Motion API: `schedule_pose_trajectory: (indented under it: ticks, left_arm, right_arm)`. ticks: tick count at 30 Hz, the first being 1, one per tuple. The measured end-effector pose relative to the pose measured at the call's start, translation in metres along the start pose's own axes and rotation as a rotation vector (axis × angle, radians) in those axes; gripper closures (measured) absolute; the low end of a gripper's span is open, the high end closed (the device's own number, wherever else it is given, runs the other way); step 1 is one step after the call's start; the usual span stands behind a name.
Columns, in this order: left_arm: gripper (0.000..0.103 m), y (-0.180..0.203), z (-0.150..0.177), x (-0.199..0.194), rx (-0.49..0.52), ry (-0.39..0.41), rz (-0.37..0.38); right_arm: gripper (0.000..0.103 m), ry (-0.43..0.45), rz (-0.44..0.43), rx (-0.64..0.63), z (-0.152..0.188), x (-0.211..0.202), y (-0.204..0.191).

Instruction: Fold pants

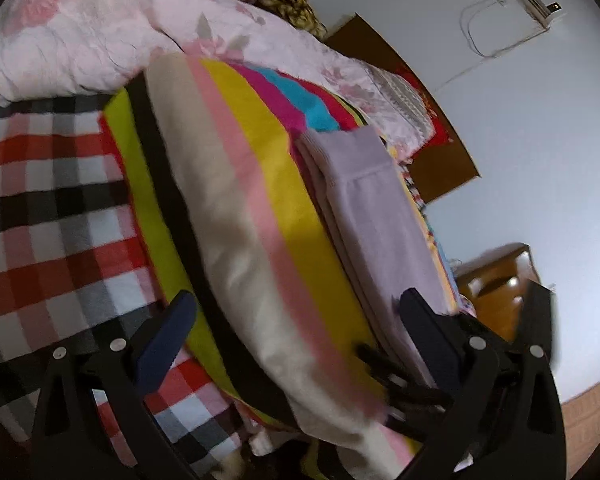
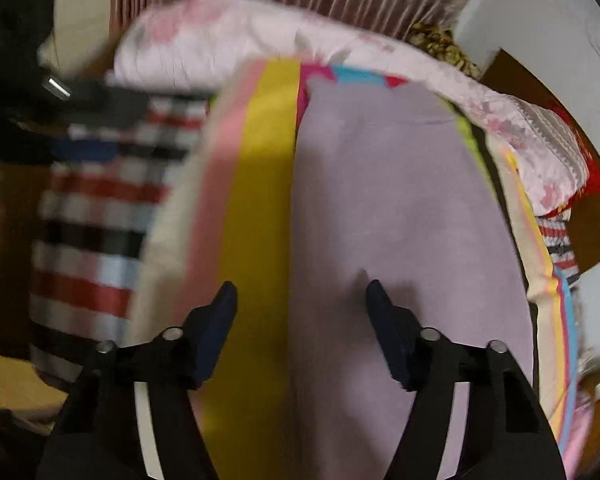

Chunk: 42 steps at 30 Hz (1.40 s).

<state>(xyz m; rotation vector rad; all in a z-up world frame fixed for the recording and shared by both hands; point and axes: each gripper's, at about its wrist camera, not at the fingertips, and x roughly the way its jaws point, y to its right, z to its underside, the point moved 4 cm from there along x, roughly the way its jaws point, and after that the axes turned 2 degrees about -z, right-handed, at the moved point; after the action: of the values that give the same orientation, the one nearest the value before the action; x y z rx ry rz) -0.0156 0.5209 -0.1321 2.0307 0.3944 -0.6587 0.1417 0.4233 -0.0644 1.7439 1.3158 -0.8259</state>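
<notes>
We are seeing soft, light lilac pants (image 2: pixel 400 208) lying folded, probably, near the striped blanket's (image 1: pixel 260 184) edge; both the left gripper (image 1: pixel 296 312) and right gripper (image 2: pixel 302 300) are spread, pinching nothing; grip the layered edge

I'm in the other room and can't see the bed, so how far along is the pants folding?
Looks mostly done: the lilac pants lie flat in stacked layers on the striped blanket; the left view shows the layered edge. In hand: nothing. The right tongs gape above the fabric's edge, and the left tongs are open too. Possibly left: another fold or some smoothing; blur prevents certainty.
</notes>
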Motion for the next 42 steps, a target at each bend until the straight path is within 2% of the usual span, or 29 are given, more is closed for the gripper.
schedule_pose_trajectory:
  ticks: [1,3,4,9,12,16,18,20,21,22,23,24,25,27,29,31,34,36,37,39,42]
  left_arm:
    - [0.002,-0.001,0.002,0.005,-0.001,-0.016,0.021]
    - [0.002,0.008,0.003,0.017,-0.023,-0.068,0.111]
    - [0.002,0.013,0.004,0.025,-0.042,-0.097,0.167]
    - [0.002,0.033,-0.001,0.053,-0.07,-0.155,0.307]
    - [0.002,0.039,-0.018,0.075,-0.088,-0.14,0.321]
    - [0.002,0.033,-0.047,0.104,-0.158,-0.102,0.339]
    - [0.002,0.032,-0.069,0.114,-0.182,-0.069,0.377]
    - [0.004,0.032,-0.088,0.123,-0.184,-0.057,0.413]
    - [0.024,0.032,-0.094,0.126,-0.182,-0.049,0.413]
    - [0.062,0.032,-0.099,0.129,-0.16,-0.055,0.408]
    - [0.081,0.032,-0.102,0.131,-0.135,-0.065,0.39]
    - [0.089,0.031,-0.103,0.132,-0.102,-0.066,0.362]
    - [0.09,0.03,-0.102,0.129,-0.06,-0.059,0.332]
    - [0.091,0.034,-0.102,0.123,0.014,-0.044,0.298]
    - [0.091,0.043,-0.103,0.112,0.093,-0.016,0.27]
    - [0.091,0.059,-0.105,0.101,0.161,0.021,0.276]
    - [0.092,0.101,-0.106,0.077,0.285,0.082,0.293]
    - [0.092,0.139,-0.102,0.056,0.388,0.121,0.3]
    - [0.092,0.155,-0.102,0.048,0.422,0.132,0.303]
    - [0.092,0.193,-0.092,0.028,0.519,0.151,0.316]
    - [0.092,0.243,-0.07,0.012,0.666,0.179,0.274]
  right_arm:
    - [0.048,0.007,0.019,-0.039,0.0,0.003,0.0]
    - [0.069,0.024,0.018,-0.038,-0.001,-0.004,0.002]
    - [0.086,0.035,-0.003,-0.019,-0.002,-0.008,0.007]
    - [0.088,0.096,-0.12,0.128,-0.017,-0.017,0.038]
    - [0.088,0.127,-0.188,0.204,-0.015,-0.024,0.05]
    - [0.088,0.143,-0.197,0.222,-0.017,-0.033,0.048]
    - [0.088,0.144,-0.202,0.219,-0.018,-0.033,0.044]
    - [0.084,0.141,-0.207,0.224,-0.017,-0.031,0.04]
    - [0.082,0.141,-0.216,0.225,-0.016,-0.031,0.038]
    - [0.067,0.144,-0.236,0.231,-0.014,-0.032,0.038]
    - [0.037,0.151,-0.26,0.248,-0.011,-0.035,0.04]
    - [0.026,0.18,-0.27,0.288,-0.006,-0.044,0.048]
    - [0.024,0.213,-0.267,0.325,0.0,-0.053,0.056]
    - [0.033,0.244,-0.26,0.382,0.018,-0.073,0.075]
    - [0.044,0.24,-0.193,0.452,0.04,-0.087,0.097]
    - [0.044,0.214,-0.142,0.496,0.059,-0.09,0.11]
    - [0.044,0.162,-0.152,0.509,0.076,-0.08,0.105]
    - [0.036,0.12,-0.183,0.47,0.078,-0.068,0.089]
    - [0.029,0.079,-0.162,0.418,0.08,-0.057,0.075]
    - [0.026,0.105,-0.055,0.35,0.082,-0.053,0.058]
    - [0.026,0.089,-0.026,0.4,0.085,-0.065,0.063]
